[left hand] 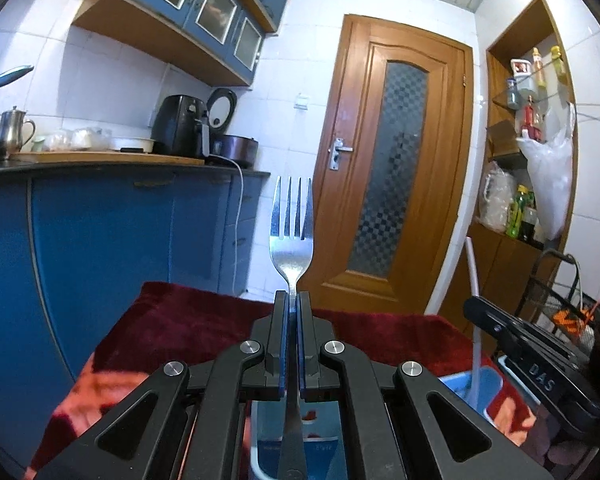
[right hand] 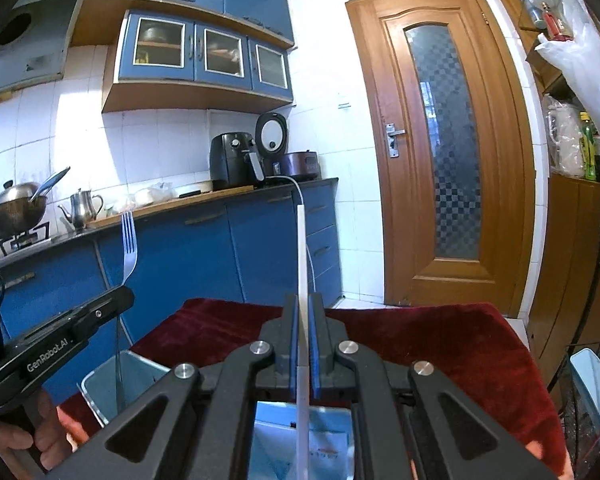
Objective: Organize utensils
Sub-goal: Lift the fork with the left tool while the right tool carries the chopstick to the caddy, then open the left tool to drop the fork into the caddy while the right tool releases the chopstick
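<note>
One fork (left hand: pixel 291 236), one white stick (right hand: pixel 302 280), two blue bins (right hand: pixel 112 384).

Both views bright, cool bluish cast. Strong daylight patches on the white wall tiles (right hand: pixel 148 136), blown out near white; source seems to be off-frame left, cannot confirm. Wall cabinets (left hand: pixel 204 8) throw a soft shadow onto the tiles below. Heavy fisheye bending: door (left hand: pixel 396 160) frame bows, dark vignette at all corners. Centre sharp; fork (left hand: pixel 292 228) tines crisp with glare on metal. Red cloth (left hand: pixel 112 380) lower left smeared, out of focus.
</note>
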Demonstrator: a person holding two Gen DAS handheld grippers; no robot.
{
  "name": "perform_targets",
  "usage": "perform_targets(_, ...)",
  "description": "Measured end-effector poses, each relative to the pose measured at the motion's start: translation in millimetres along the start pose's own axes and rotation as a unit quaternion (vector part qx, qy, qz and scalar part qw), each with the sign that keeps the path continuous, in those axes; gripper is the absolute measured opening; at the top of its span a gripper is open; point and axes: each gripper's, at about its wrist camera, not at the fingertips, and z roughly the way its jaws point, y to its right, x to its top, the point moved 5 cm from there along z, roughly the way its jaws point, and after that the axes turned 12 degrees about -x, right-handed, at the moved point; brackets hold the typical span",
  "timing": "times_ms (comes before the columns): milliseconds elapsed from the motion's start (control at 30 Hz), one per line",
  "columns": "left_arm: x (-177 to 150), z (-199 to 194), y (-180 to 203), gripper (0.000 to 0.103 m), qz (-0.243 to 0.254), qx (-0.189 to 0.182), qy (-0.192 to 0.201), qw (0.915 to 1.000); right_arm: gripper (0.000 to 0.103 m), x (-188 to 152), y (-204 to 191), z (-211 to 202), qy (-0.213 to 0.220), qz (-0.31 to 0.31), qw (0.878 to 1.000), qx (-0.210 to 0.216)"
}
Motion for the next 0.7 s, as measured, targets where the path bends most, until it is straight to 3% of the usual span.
perform_targets(267, -18.0, -3.7, 5.6, 0.003, 0.025, -0.006, -0.033, 0.9991, 0.006, -9.0, -2.0, -12.7, -0.010, -0.027, 1.000, -0.003)
perform_targets(533, -26.8, -11.8, 7.3, 0.006, 0.028, -0.010, -0.056, 0.9980, 0.006, -20.6, -5.0, -10.7, -0.045, -0.039, 0.998, 0.001)
perform_targets(633, -28.6, -18.2, 4.5, 0.016, 0.019, -0.006, -0.057, 0.9982, 0.018, -21.8, -6.0, -12.6, -0.049, -0.037, 0.998, 0.001)
perform_targets(700, -28.6, -23.9, 2.8, 0.017, 0.017, -0.006, -0.058, 0.9982, 0.029, -20.6, -5.4, -16.0, -0.051, -0.038, 0.998, -0.005)
